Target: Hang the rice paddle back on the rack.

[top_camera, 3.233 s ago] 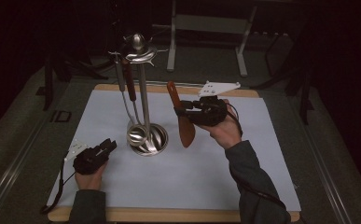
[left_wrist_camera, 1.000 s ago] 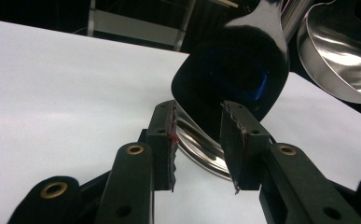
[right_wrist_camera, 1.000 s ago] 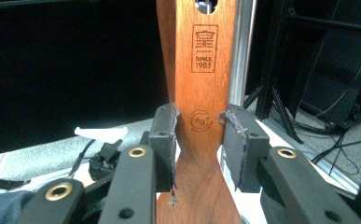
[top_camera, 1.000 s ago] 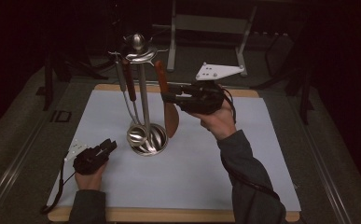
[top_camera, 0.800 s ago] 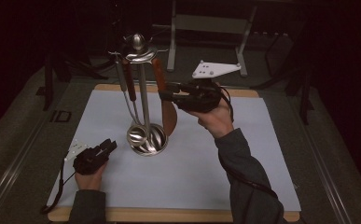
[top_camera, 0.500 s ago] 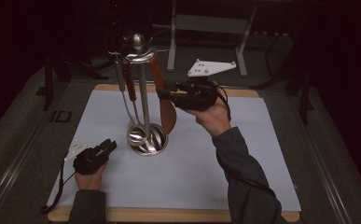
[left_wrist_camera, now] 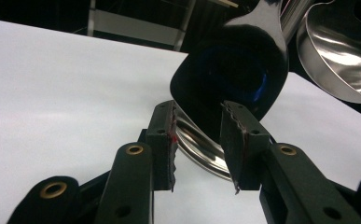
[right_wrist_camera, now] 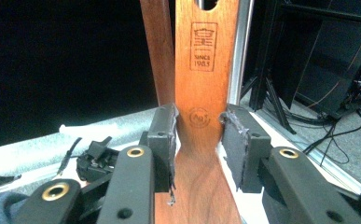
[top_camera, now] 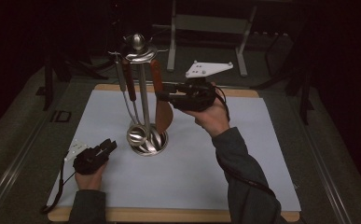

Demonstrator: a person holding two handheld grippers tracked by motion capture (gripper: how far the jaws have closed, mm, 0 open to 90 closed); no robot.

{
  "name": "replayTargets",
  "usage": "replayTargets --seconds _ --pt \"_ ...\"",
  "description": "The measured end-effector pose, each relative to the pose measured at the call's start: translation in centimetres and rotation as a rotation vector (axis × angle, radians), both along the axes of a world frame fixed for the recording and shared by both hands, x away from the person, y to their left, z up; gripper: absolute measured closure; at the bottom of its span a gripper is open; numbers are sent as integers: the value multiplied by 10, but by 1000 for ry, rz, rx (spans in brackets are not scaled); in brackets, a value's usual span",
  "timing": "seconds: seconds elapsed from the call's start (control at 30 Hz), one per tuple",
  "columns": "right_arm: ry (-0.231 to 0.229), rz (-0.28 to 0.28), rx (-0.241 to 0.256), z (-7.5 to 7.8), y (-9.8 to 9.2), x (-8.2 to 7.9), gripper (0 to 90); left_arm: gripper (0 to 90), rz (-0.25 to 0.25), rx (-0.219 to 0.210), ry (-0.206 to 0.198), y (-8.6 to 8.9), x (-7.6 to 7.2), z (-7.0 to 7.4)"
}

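Since three seconds back, the right gripper (top_camera: pixel 162 96) had carried the wooden spatula (top_camera: pixel 163 115) from the mat's 1 o'clock over to the utensil stand (top_camera: pixel 141 95).

Nearest, at 7 o'clock, the left gripper (top_camera: pixel 111 145) rested released by the stand's base (left_wrist_camera: pixel 201 149). Farther up, the right gripper's pads (right_wrist_camera: pixel 164 140) clenched the spatula's neck; it hung upright, reddish-brown, stamped "SINCE 1983", hole (right_wrist_camera: pixel 208 3) near the top ring (top_camera: pixel 140 53). My call: raise it squarely, slip that hole over a hook, then let go.
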State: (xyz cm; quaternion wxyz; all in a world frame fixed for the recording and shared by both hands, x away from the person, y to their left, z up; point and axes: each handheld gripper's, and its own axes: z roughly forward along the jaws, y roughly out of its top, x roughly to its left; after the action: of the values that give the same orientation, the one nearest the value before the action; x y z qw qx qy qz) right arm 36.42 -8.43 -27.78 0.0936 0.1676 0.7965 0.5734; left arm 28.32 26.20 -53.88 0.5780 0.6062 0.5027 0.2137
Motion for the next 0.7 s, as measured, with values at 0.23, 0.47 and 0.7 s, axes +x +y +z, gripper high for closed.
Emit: replayTargets --seconds 0.23,0.47,0.7 --pt "7 -7 -6 -4 -8 1 628 658 1 0 -1 0 0 0" --pt "18 -31 -30 -8 -16 3 631 657 1 0 0 0 0 0" --pt "36 -85 -98 -18 -22 8 636 657 2 -1 0 0 0 0"
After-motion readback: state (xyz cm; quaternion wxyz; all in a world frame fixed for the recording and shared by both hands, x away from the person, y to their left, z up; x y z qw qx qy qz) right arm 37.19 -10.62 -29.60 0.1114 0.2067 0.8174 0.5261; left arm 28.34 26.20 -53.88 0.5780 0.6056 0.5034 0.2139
